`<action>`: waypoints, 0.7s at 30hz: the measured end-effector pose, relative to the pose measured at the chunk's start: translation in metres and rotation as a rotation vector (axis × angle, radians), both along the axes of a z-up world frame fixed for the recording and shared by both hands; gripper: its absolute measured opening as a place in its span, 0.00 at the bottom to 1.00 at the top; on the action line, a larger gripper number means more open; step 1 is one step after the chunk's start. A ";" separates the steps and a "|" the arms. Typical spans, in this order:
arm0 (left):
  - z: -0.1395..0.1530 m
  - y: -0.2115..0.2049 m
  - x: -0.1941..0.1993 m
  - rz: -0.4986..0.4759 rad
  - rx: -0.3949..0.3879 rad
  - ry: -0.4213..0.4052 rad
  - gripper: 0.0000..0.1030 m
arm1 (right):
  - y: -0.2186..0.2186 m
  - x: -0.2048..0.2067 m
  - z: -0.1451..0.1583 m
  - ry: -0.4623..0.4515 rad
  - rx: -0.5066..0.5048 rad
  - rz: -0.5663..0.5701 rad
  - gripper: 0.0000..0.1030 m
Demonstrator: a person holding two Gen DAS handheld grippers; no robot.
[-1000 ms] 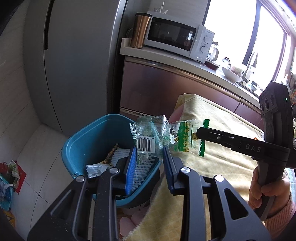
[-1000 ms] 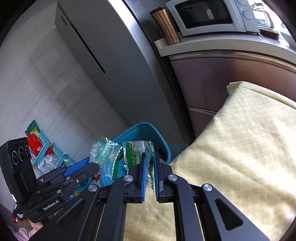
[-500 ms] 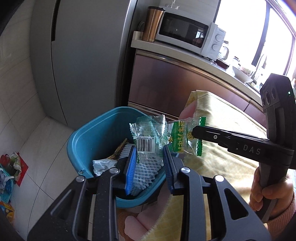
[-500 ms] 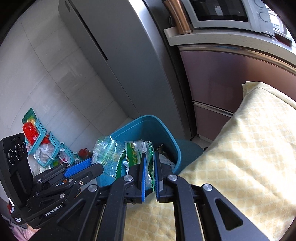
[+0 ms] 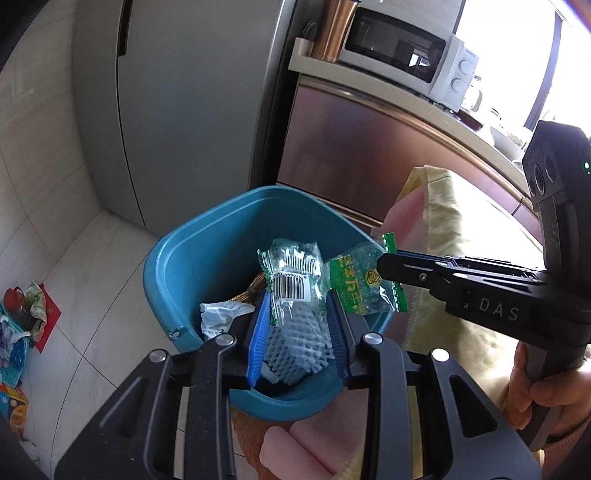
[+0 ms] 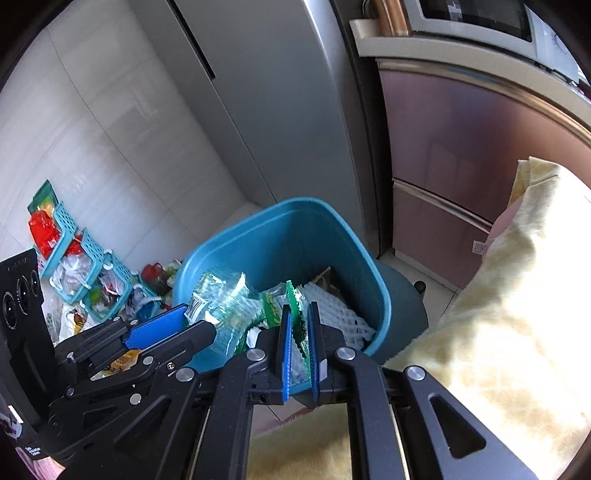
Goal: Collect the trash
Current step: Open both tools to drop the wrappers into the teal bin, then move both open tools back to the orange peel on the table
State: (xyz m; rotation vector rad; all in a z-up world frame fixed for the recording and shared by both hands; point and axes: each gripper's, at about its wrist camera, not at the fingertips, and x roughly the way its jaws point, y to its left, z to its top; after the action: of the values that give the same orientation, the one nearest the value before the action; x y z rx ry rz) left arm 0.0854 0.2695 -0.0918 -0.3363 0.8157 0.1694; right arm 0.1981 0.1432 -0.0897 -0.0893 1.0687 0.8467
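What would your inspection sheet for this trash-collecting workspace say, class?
Surface: yellow cloth beside the bin.
Job's things: clear wrapper and green wrapper held over the blue bin, which holds foam netting and crumpled paper.
Clutter: turquoise baskets of bags on the floor.
Grippers: left gripper shut on clear wrapper; right gripper shut on green wrapper.
Cables: nothing seen.
Surroundings: fridge, microwave, copper tumbler.
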 end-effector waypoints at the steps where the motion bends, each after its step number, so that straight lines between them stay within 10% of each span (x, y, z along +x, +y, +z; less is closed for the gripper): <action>1: -0.003 0.002 0.001 0.001 -0.004 0.003 0.30 | 0.002 0.001 -0.002 0.009 -0.005 0.001 0.09; 21: 0.003 -0.011 -0.006 -0.046 -0.033 -0.060 0.46 | -0.050 -0.016 0.014 -0.028 0.050 -0.038 0.28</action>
State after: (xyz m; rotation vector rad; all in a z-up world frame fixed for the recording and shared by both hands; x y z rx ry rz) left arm 0.0789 0.2586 -0.0884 -0.3521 0.7666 0.1024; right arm 0.1818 0.0930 -0.0757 -0.0387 1.0192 0.8354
